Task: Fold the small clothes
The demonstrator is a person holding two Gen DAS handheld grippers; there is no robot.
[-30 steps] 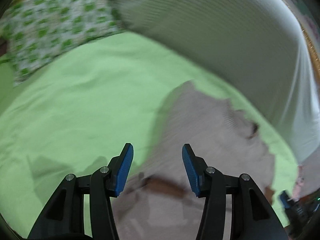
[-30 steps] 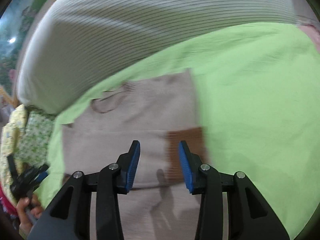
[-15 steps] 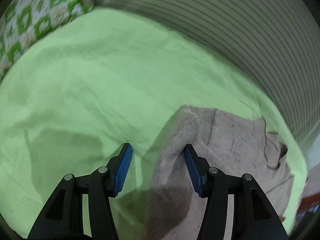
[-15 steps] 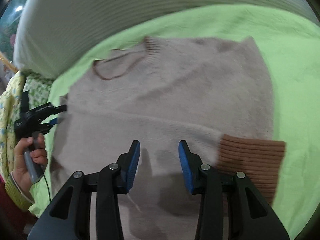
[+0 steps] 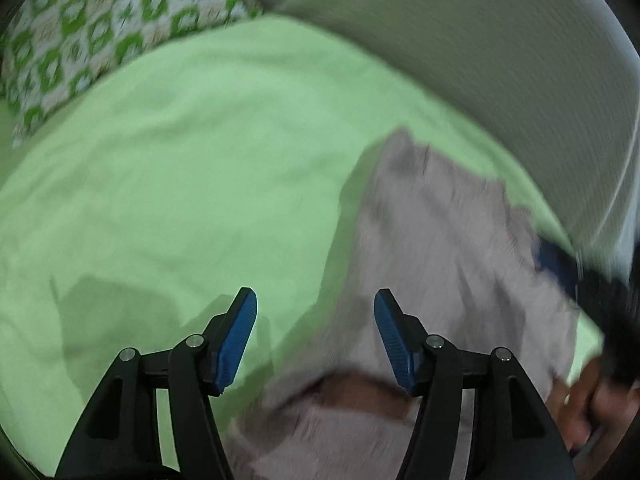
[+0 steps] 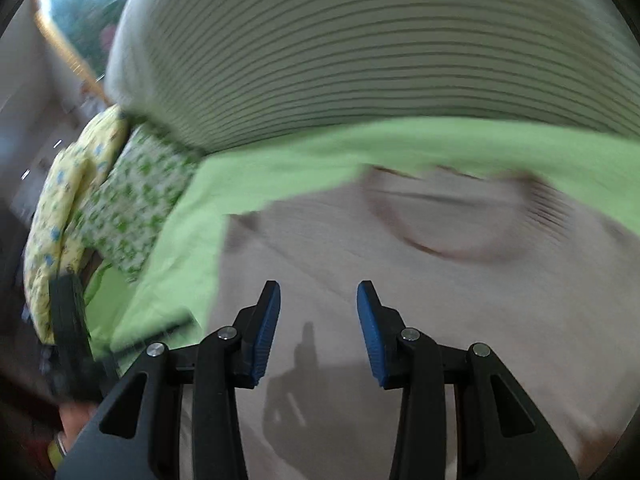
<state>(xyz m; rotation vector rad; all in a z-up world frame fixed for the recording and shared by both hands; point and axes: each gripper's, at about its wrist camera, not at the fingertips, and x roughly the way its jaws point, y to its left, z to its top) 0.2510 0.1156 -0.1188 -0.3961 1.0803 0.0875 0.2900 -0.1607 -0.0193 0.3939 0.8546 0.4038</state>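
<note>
Seen from the left wrist, the left claw [image 5: 315,322] hangs with its blue pads spread wide and nothing between them, above the edge where a beige sweater [image 5: 448,264] meets a light green bedsheet [image 5: 180,168]. The sweater lies on the sheet to the claw's right, a brown ribbed cuff [image 5: 360,394] showing just beyond the right pad, all blurred by motion. At the far right edge the other claw and the hand holding it appear as a dark blur. Farther back, a green-and-white patterned pillow [image 5: 92,32] sits at the head of the bed beside a large striped white cushion [image 5: 480,40].

From the right wrist, the right claw [image 6: 319,322] is likewise spread and empty, poised over the sweater's [image 6: 400,264] body, its shadow falling on the knit. The brown-trimmed neckline [image 6: 444,216] lies ahead, close to the far edge of the sheet [image 6: 304,164]. Beyond rises the striped cushion [image 6: 360,48], with the patterned pillow [image 6: 136,196] and a yellow one [image 6: 60,208] stacked at left.
</note>
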